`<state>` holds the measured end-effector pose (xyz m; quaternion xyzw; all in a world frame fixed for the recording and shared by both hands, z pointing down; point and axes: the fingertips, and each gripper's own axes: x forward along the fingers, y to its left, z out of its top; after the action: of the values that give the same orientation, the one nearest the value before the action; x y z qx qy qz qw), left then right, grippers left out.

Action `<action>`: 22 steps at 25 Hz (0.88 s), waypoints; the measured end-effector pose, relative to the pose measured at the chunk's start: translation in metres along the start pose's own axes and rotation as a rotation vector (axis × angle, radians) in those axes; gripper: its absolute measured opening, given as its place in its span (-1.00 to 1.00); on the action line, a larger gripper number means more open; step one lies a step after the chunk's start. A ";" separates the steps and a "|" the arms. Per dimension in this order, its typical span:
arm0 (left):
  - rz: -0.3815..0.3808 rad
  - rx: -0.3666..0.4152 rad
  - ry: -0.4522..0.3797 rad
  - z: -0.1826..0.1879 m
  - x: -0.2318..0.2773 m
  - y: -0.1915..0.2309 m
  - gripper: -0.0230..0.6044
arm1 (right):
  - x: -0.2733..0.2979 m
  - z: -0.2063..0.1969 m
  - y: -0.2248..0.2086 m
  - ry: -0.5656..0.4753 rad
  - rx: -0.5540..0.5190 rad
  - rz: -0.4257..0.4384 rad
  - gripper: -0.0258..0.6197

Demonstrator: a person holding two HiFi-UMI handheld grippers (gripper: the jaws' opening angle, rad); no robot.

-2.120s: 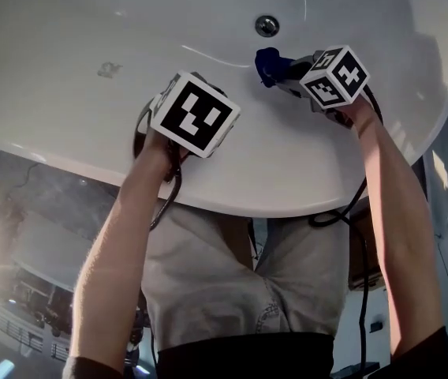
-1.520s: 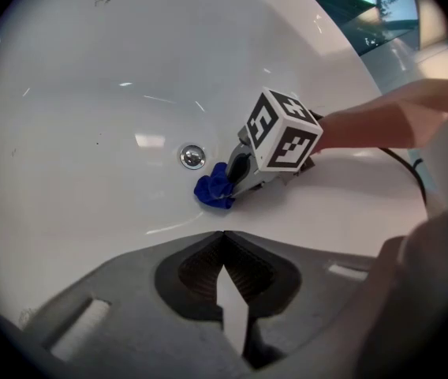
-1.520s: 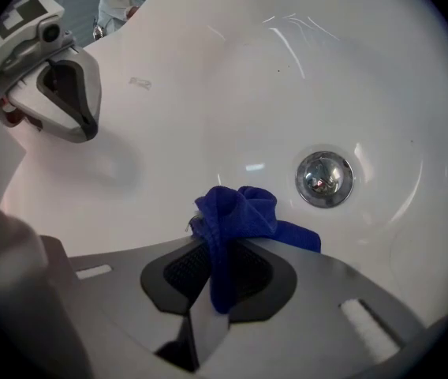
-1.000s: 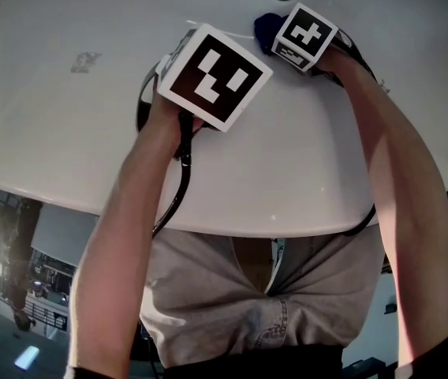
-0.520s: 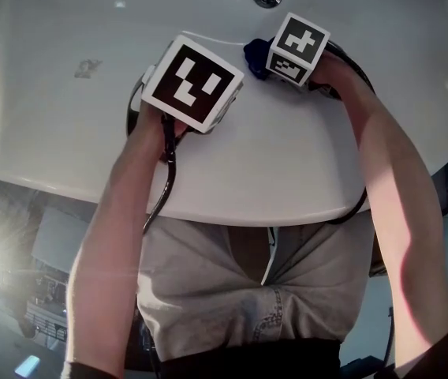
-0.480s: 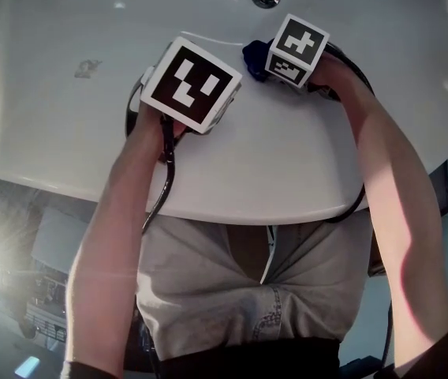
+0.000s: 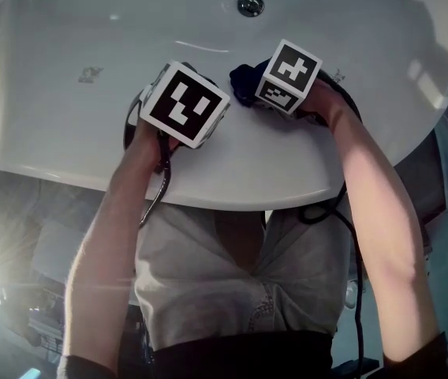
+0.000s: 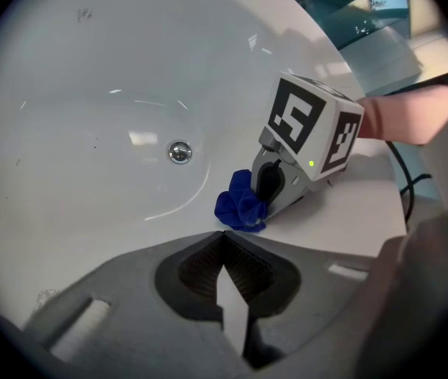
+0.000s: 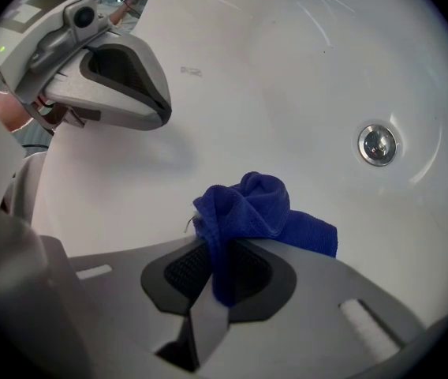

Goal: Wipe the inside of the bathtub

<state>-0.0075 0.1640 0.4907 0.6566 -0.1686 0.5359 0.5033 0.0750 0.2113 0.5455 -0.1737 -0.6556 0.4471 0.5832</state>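
Cloth in the jaws, and it is blue and bunched up tight! It is clamped by the right gripper: one strip is drawn down between the two dark pads, and the rest is mounded just past the tips and trails off to their right. The mound is laid against the white inner wall of the bathtub, low on the slope just inside the rim. Beyond the right gripper's tips, up and to the right, the round metal drain is seen, well apart from the cloth.

Over to the left gripper: its jaws are brought together at the tips, nothing is caught between them, and it is held clear of the cloth. From its own view the cloth is found just ahead and slightly right of the closed tips, with the right gripper directly behind it. The drain is set farther ahead and to the left.

In the head view the two grippers are seen side by side over the near edge of the tub, marker cubes uppermost. One is gripped by the left hand, the other by the right hand. A black cable is hung down from the left gripper along the forearm.
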 end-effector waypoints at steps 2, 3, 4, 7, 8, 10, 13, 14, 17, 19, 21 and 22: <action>-0.011 0.005 -0.002 -0.001 -0.003 -0.006 -0.91 | -0.002 -0.002 0.013 -0.008 0.002 0.013 -0.77; -0.011 0.012 -0.001 -0.001 -0.004 -0.008 -0.91 | -0.004 -0.004 0.019 -0.012 0.003 0.019 -0.77; -0.008 0.020 0.000 -0.002 -0.006 -0.010 -0.91 | -0.006 -0.005 0.026 -0.016 0.003 0.025 -0.77; 0.002 0.033 0.007 -0.006 -0.012 -0.014 -0.91 | -0.013 -0.009 0.045 -0.033 -0.006 0.035 -0.77; 0.002 0.039 0.005 -0.006 -0.014 -0.017 -0.91 | -0.016 -0.011 0.051 -0.042 -0.006 0.037 -0.77; -0.003 0.052 -0.007 -0.004 -0.016 -0.023 -0.91 | -0.021 -0.013 0.062 -0.063 -0.002 0.039 -0.77; -0.012 0.052 0.004 -0.008 -0.020 -0.032 -0.91 | -0.028 -0.017 0.078 -0.085 -0.004 0.042 -0.77; -0.017 0.054 -0.004 -0.007 -0.022 -0.035 -0.91 | -0.031 -0.018 0.084 -0.088 -0.007 0.043 -0.77; -0.026 0.074 -0.040 0.002 -0.028 -0.046 -0.91 | -0.039 -0.022 0.099 -0.097 -0.015 0.042 -0.77; -0.016 0.079 -0.024 0.000 -0.032 -0.051 -0.91 | -0.046 -0.024 0.110 -0.106 -0.023 0.040 -0.77; -0.013 0.079 -0.006 -0.004 -0.035 -0.056 -0.91 | -0.053 -0.026 0.123 -0.113 -0.033 0.043 -0.77; -0.018 0.082 -0.013 -0.004 -0.036 -0.058 -0.91 | -0.055 -0.028 0.129 -0.117 -0.035 0.046 -0.77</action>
<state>0.0216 0.1809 0.4306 0.6817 -0.1440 0.5335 0.4795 0.0771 0.2508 0.4076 -0.1723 -0.6921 0.4583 0.5303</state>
